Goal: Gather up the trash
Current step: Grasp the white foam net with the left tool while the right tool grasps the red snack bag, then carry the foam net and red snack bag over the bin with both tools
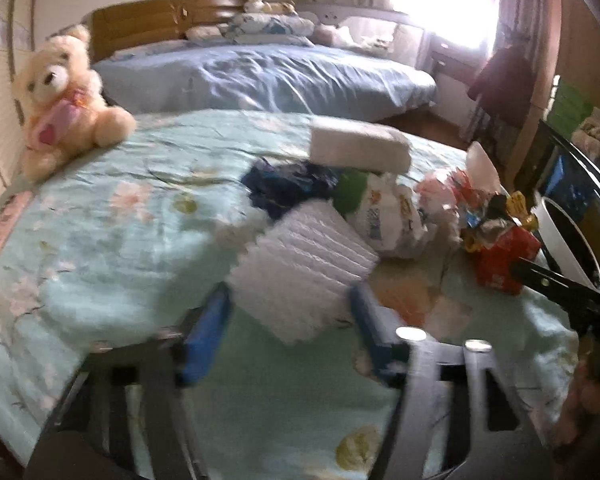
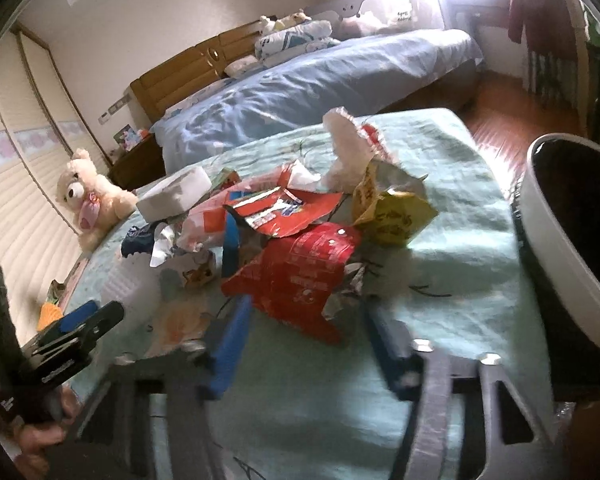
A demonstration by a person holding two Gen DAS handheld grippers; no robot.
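Note:
A heap of trash lies on the teal bedspread (image 1: 100, 240). My left gripper (image 1: 290, 296) has its blue fingers (image 1: 208, 340) pressed on both sides of a white quilted packet (image 1: 300, 264). My right gripper (image 2: 306, 304) is shut on a crumpled red wrapper (image 2: 300, 272), which also shows at the right of the left wrist view as the red wrapper (image 1: 500, 256). A yellow wrapper (image 2: 396, 216), a torn red and white packet (image 2: 284, 208) and crumpled white tissue (image 2: 348, 148) lie just beyond it. The white bin (image 2: 540, 220) with a dark inside stands at the right.
A cream teddy bear (image 1: 60, 92) sits at the bed's far left. A white tissue pack (image 1: 356, 148), a dark blue wrapper (image 1: 288, 184) and a printed white bundle (image 1: 388, 216) lie mid-bed. A second bed with a blue cover (image 1: 280, 76) stands behind. Wood floor (image 2: 512, 104) shows at the right.

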